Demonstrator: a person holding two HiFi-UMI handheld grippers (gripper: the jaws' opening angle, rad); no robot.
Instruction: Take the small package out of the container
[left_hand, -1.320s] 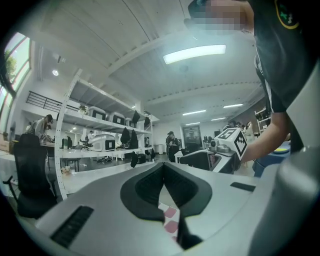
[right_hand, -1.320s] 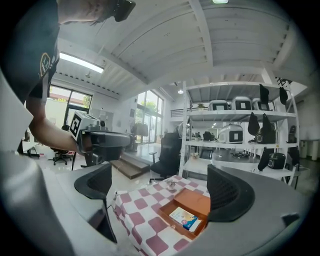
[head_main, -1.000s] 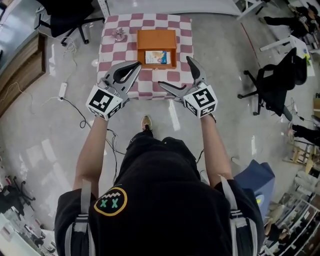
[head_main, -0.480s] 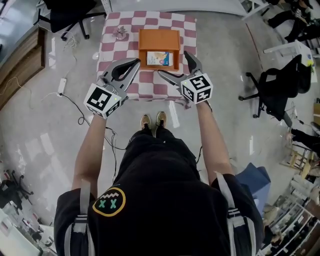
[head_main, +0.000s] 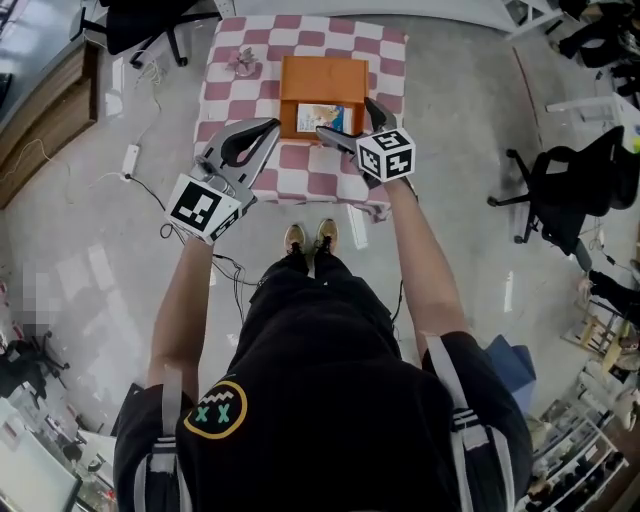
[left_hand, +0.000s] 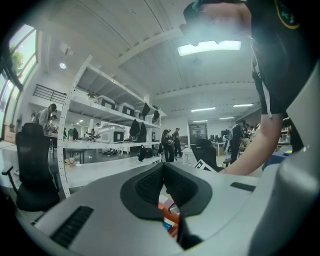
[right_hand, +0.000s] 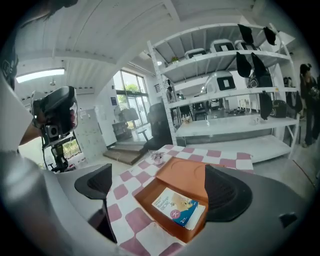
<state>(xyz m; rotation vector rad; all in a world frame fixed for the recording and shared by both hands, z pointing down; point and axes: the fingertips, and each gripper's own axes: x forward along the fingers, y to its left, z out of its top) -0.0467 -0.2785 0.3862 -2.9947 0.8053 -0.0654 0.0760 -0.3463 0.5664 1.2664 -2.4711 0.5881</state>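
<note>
Now the small package (head_main: 320, 118) is lying in the container (head_main: 322, 78), long axis paralleling the desk's (head_main: 320, 180) near edge; right tool (head_main: 345, 117) is gaping empty, left tool (head_main: 272, 124) closed.

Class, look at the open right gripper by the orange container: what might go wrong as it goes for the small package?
1. The small package lies flat in the container, so the open right gripper may strike a wall or slip off the thin edge.
2. The left gripper is shut and clear of the container; with nothing steadying it, it may slide on the checked cloth.
</note>
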